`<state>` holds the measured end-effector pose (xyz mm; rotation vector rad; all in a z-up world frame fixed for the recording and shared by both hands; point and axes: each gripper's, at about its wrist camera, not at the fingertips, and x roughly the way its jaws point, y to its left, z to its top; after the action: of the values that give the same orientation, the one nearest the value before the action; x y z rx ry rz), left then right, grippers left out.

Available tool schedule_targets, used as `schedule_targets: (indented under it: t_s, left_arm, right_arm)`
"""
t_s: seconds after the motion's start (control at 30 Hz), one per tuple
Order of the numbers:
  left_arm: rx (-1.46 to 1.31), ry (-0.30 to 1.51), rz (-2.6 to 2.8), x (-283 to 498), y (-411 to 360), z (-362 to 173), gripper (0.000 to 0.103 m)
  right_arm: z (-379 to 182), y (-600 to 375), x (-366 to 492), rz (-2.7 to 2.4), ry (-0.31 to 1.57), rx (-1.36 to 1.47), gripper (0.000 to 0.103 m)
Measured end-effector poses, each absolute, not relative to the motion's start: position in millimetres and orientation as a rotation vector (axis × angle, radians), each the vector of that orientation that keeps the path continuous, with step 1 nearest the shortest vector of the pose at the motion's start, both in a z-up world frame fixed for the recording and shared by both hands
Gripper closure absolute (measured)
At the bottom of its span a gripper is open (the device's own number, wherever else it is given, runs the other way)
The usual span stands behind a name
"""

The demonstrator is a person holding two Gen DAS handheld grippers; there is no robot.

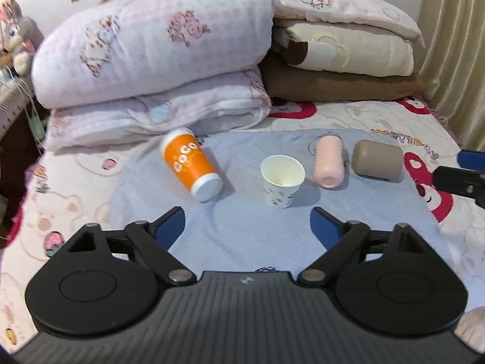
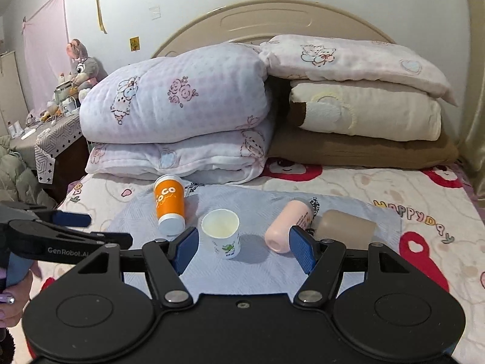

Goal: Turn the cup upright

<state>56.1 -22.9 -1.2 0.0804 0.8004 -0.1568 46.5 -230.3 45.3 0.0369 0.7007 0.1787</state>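
A white paper cup [image 1: 282, 180] stands upright on the light blue cloth [image 1: 242, 236]; it also shows in the right wrist view [image 2: 222, 233]. An orange and white cup [image 1: 191, 165] lies on its side to its left, also in the right wrist view [image 2: 169, 206]. A pink cup [image 1: 329, 162] and a brown cup [image 1: 377, 160] lie on their sides to its right, also in the right wrist view as the pink cup [image 2: 288, 226] and the brown cup [image 2: 347, 229]. My left gripper [image 1: 248, 221] is open and empty, in front of the paper cup. My right gripper [image 2: 242, 245] is open and empty, just in front of the paper cup.
Folded pink quilts [image 1: 151, 60] and stacked pillows [image 1: 348, 51] lie at the head of the bed behind the cups. A bedside table with a plush rabbit [image 2: 80, 66] stands at the left. A curtain [image 1: 454, 45] hangs at the right.
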Motion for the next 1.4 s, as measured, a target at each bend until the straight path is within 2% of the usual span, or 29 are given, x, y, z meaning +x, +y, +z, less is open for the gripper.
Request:
schedule_targets:
  t_s: [0.17,0.3,0.43,0.53,1.4]
  left_arm:
    - [0.100,0.778,-0.160,37.8,-22.2,16.4,0.007]
    - [0.082,0.775,-0.119,29.8,-19.7,23.7,0.004]
    - [0.083,0.792,-0.122,23.1,-19.1,25.5,0.004]
    - [0.102,0.799,-0.137,18.2,-22.7,24.8,0.001]
    - [0.121,0.854,-0.137,9.6,-30.2,17.2,0.001]
  right_arm:
    - [58.1,-229.4,26.0,0.133,0.690,0.028,0.027]
    - [64.5,-226.9,11.4,0.096,0.667,0.021,0.012]
    - [70.4,-224.2,3.3,0.067,0.679,0.023,0.008]
    - [73.3,-221.8,-3.5,0.040,0.700,0.018,0.008]
    - [74.4,-226.8,-15.9,-0.082,0.773,0.013,0.008]
